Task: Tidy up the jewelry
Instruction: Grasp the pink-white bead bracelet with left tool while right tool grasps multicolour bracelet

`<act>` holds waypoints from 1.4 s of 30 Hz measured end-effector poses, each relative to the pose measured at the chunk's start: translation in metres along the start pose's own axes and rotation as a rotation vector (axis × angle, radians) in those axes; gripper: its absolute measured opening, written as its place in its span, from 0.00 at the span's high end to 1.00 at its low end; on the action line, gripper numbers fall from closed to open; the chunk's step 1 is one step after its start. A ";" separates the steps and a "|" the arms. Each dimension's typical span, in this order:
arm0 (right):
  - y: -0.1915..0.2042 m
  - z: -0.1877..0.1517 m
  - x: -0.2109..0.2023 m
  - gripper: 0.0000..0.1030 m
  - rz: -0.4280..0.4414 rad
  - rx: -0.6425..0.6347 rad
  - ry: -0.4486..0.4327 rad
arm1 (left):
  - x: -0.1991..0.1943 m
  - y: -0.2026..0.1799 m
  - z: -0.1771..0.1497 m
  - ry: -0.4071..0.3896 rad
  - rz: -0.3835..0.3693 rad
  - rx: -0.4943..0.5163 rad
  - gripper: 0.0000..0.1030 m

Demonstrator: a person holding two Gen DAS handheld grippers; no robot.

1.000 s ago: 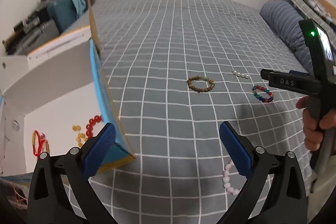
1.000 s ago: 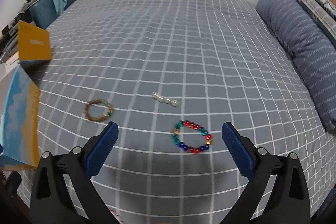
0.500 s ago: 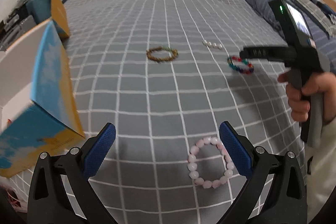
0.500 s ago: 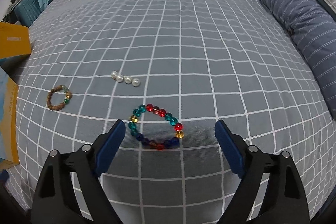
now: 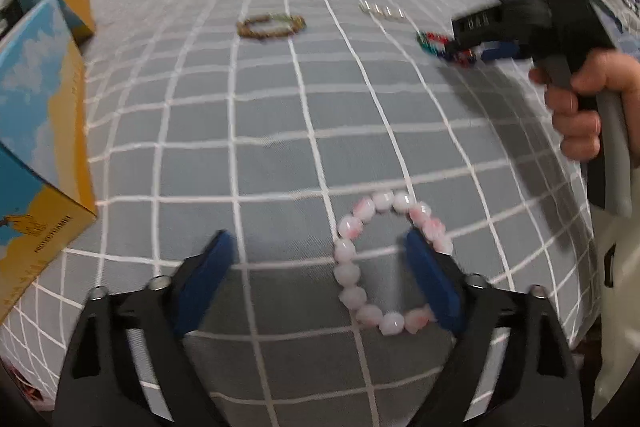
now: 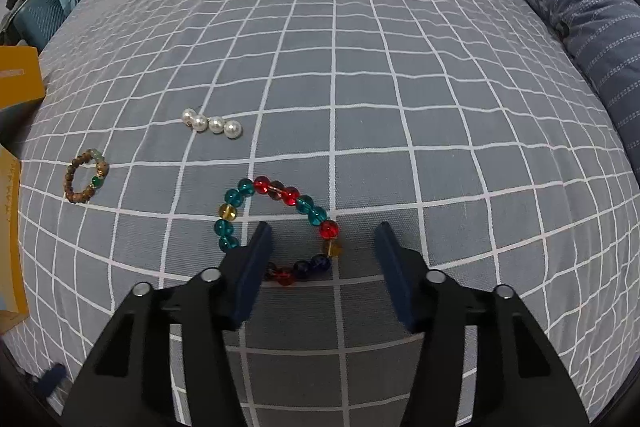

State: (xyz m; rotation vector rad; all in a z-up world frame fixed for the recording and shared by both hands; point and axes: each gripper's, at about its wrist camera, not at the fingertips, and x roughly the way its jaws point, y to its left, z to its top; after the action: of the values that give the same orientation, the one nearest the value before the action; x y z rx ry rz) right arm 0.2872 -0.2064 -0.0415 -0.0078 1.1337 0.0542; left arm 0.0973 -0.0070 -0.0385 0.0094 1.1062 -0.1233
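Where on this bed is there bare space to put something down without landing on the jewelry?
Bare bedspread runs from beyond the pearl strand to the wall, and right of the multicolored bracelet toward the pillow. It is crowded near the front edge: wooden bracelet, pink bracelet, boxes at left.

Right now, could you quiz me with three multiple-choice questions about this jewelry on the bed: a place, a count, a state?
1. Where does the pink bracelet lie?
A. by the left gripper
B. in the box
C. on the pillow

2. How many loose pearls sit in a row?
A. two
B. four
C. seven

3. The right gripper over the multicolored bracelet is:
A. shut on it
B. open
C. out of view

Answers: 1 A, one of its fingers overlaps the loop; 2 B, four white beads show; 3 B, its fingers stand apart.
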 end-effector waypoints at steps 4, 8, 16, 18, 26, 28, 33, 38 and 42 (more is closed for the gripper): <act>0.001 0.000 0.001 0.62 -0.003 0.000 0.008 | -0.001 0.002 -0.001 0.007 -0.002 -0.003 0.44; 0.001 0.004 0.005 0.71 -0.008 -0.004 0.013 | -0.003 0.004 -0.001 0.010 -0.008 0.005 0.68; 0.000 0.006 0.004 0.91 -0.015 -0.001 0.018 | -0.006 0.001 0.001 0.012 -0.014 0.016 0.90; 0.000 0.006 0.003 0.91 -0.016 -0.004 0.015 | -0.008 0.001 0.000 0.009 -0.016 0.016 0.90; -0.001 0.004 -0.001 0.91 -0.015 0.001 0.004 | -0.015 0.000 0.003 -0.002 -0.024 0.021 0.90; 0.000 0.004 -0.004 0.91 -0.012 0.004 -0.001 | -0.018 0.001 0.004 -0.005 -0.028 0.019 0.90; 0.003 0.005 -0.012 0.91 -0.008 -0.002 -0.022 | -0.025 0.000 0.008 -0.016 -0.034 0.021 0.90; 0.006 0.006 -0.021 0.91 0.000 -0.009 -0.041 | -0.034 -0.002 0.010 -0.026 -0.040 0.018 0.90; 0.010 0.006 -0.026 0.91 0.002 -0.014 -0.051 | -0.037 -0.003 0.011 -0.028 -0.044 0.017 0.90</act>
State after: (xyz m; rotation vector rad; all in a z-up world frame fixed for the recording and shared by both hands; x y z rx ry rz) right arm 0.2808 -0.1974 -0.0156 -0.0177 1.0820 0.0639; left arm 0.0903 -0.0072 -0.0002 -0.0012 1.0773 -0.1718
